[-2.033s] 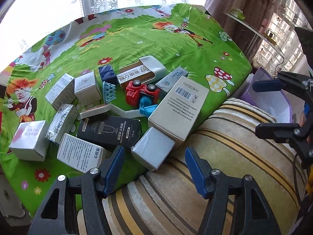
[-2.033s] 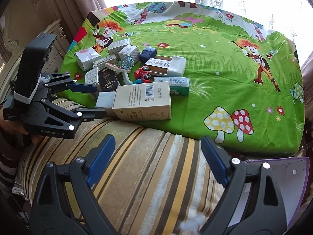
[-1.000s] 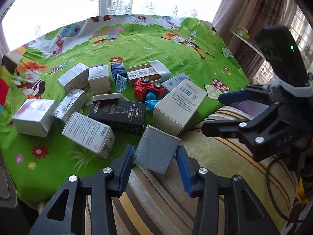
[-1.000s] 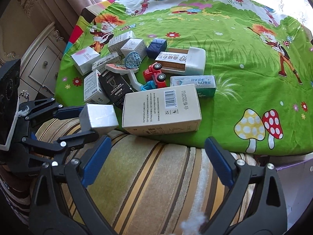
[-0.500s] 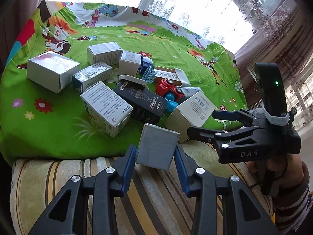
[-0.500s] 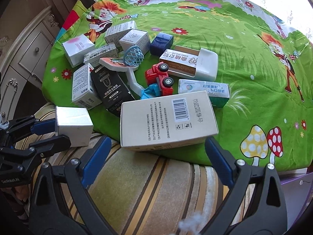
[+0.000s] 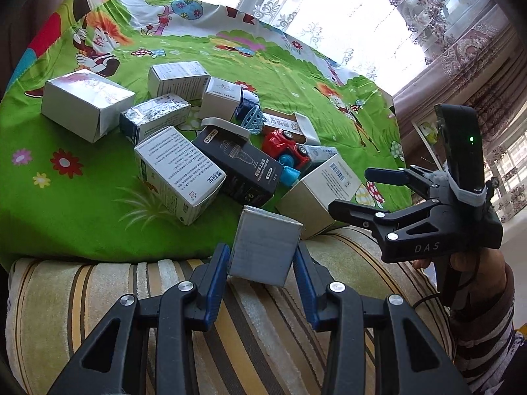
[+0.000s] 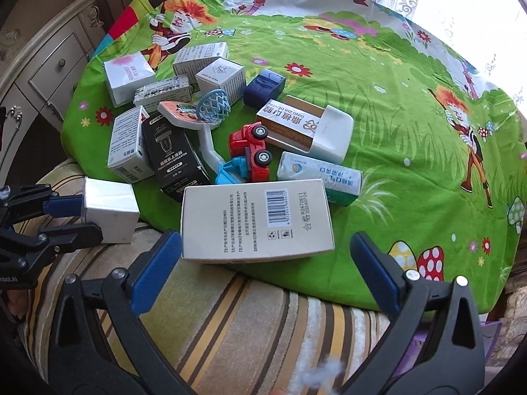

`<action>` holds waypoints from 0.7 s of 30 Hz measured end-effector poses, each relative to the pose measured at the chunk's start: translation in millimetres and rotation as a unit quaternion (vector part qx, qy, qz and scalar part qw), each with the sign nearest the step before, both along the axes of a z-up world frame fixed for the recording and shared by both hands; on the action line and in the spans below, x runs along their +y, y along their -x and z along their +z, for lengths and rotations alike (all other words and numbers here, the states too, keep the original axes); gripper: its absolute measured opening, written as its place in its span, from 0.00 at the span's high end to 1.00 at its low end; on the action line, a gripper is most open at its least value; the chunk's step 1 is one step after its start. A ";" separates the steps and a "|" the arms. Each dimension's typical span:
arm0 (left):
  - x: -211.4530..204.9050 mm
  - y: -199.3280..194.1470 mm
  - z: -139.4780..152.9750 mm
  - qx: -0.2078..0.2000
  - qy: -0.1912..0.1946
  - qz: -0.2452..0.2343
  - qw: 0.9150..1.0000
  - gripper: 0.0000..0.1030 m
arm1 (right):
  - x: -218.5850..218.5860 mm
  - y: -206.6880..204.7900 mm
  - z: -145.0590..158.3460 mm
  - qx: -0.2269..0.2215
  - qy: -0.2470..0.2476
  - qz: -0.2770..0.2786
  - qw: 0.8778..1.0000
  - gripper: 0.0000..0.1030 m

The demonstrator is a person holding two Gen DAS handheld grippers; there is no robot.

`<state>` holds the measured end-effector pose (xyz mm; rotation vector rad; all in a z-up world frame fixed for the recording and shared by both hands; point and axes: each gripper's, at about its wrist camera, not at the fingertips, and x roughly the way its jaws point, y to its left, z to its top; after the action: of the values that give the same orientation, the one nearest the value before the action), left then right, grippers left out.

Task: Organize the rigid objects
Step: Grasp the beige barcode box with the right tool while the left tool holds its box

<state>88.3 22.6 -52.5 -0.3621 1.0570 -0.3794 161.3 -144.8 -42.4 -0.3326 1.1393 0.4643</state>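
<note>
Small silver box [image 7: 265, 247] clamped between the left gripper [image 7: 262, 263] jaws, lifted clear above the striped cushion [image 7: 98, 296] at the edge of the green cloth [image 7: 66, 204]. Right gripper [image 8: 265, 263] jaws have just been opening, now spread wide and empty, flanking the near end of the barcoded white box [image 8: 257, 220]. Other cartons and a red toy truck [image 8: 252, 151] clutter the cloth beyond.

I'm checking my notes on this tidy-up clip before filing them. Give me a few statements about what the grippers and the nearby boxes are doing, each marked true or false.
1. The left gripper clamps a small silver-grey cardboard box. True.
2. The right gripper is shut on the large white barcoded box. False: its fingers stand wide open, apart from it.
3. The red toy truck lies on its side. True.
4. The green cartoon cloth is bare. False: boxes and toys lie on it.
</note>
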 end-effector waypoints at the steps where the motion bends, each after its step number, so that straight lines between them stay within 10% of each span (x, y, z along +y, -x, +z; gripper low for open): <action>1: 0.3 -0.2 -0.8 0.001 0.002 0.000 1.000 0.60 | 2.2 -1.2 -1.4 0.002 0.000 0.006 1.000 0.00; 21: -8.6 4.3 9.5 -0.013 -0.003 -0.006 1.000 0.61 | -38.6 7.2 1.3 0.007 -0.050 -0.060 0.997 0.04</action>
<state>84.1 13.9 -43.0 -0.3444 1.0353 -0.3897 154.2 -183.5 -41.1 -0.1722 1.1392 0.4167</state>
